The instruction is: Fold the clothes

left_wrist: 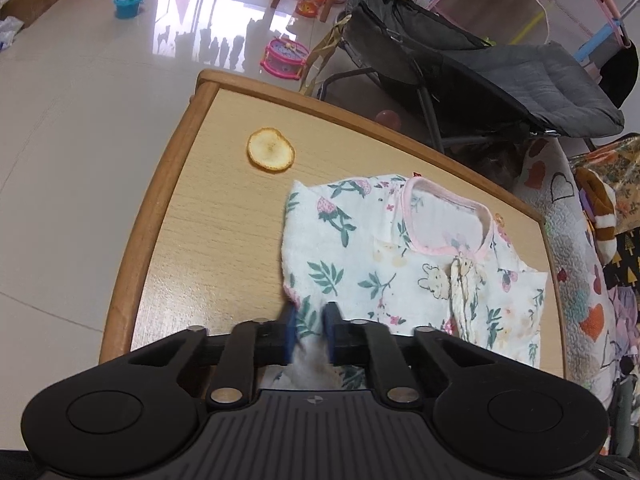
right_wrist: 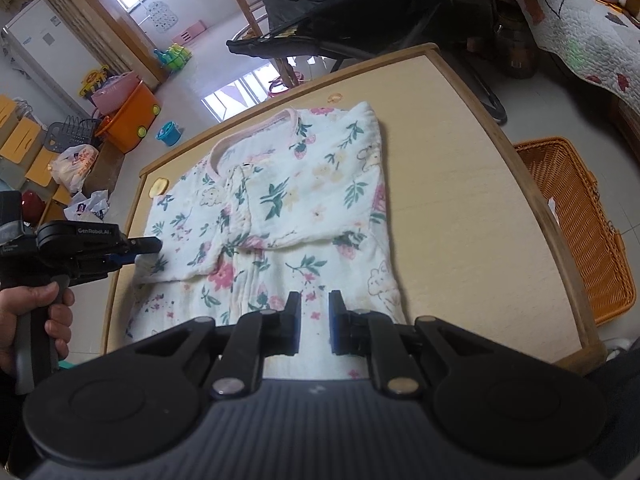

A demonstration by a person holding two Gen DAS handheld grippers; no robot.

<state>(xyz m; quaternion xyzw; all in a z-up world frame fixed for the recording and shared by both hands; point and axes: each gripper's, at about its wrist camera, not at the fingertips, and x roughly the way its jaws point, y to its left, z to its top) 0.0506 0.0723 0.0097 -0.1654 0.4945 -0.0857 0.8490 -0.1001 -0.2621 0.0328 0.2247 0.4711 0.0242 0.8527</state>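
Note:
A white floral child's garment (right_wrist: 288,216) with a pink collar lies flat on the wooden table (right_wrist: 460,200), both sleeves folded across its chest. It also shows in the left wrist view (left_wrist: 380,264). My left gripper (left_wrist: 310,320) is shut on the garment's side edge, cloth pinched between the blue pads; it shows at the left in the right wrist view (right_wrist: 140,254). My right gripper (right_wrist: 314,312) is open a little above the garment's lower part, nothing between its fingers.
An orange peel piece (left_wrist: 271,155) lies on the table's far corner. An orange wicker basket (right_wrist: 576,224) stands on the floor right of the table. A dark folding chair (left_wrist: 480,64) and a quilted cover (left_wrist: 560,216) are beyond the table. Toys litter the floor.

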